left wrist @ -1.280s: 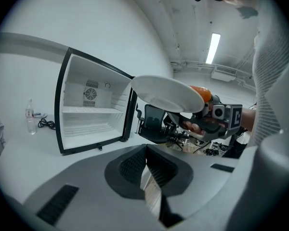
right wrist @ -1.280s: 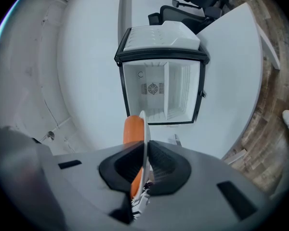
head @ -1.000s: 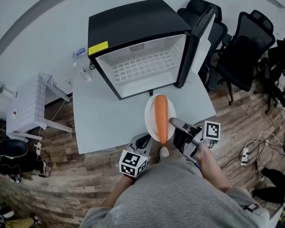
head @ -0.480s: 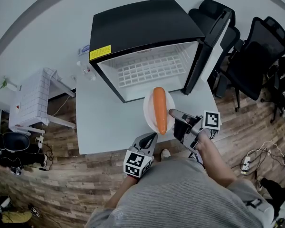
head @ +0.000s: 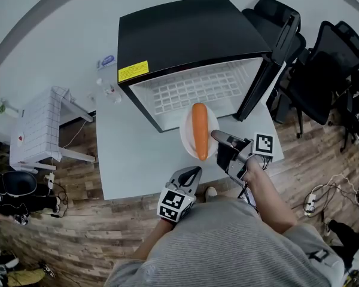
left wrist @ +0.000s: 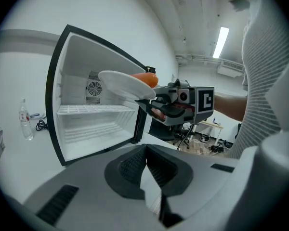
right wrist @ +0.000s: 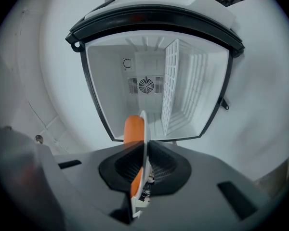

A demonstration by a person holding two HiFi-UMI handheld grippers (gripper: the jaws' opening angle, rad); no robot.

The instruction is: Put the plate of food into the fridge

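Note:
A white plate (head: 188, 133) carrying a long orange carrot (head: 199, 129) hangs just in front of the open black mini fridge (head: 185, 34). My right gripper (head: 218, 138) is shut on the plate's near right rim. In the right gripper view the plate (right wrist: 143, 138) stands edge-on between the pads, with the carrot (right wrist: 133, 128) to its left and the fridge's white inside (right wrist: 147, 85) straight ahead. My left gripper (head: 189, 175) hovers over the table's front edge, shut on nothing (left wrist: 145, 163). From there I see the plate (left wrist: 118, 83) raised before the fridge opening.
The fridge door (head: 269, 58) stands open to the right. A wire shelf (left wrist: 94, 109) splits the inside. Small bottles (head: 110, 91) sit on the white table (head: 131, 154) left of the fridge. Black office chairs (head: 320, 58) crowd the right, and a small side table (head: 39, 130) stands at left.
The right gripper has carried the plate and carrot away from me, closer to the fridge opening. The left gripper has stayed near the table's front edge.

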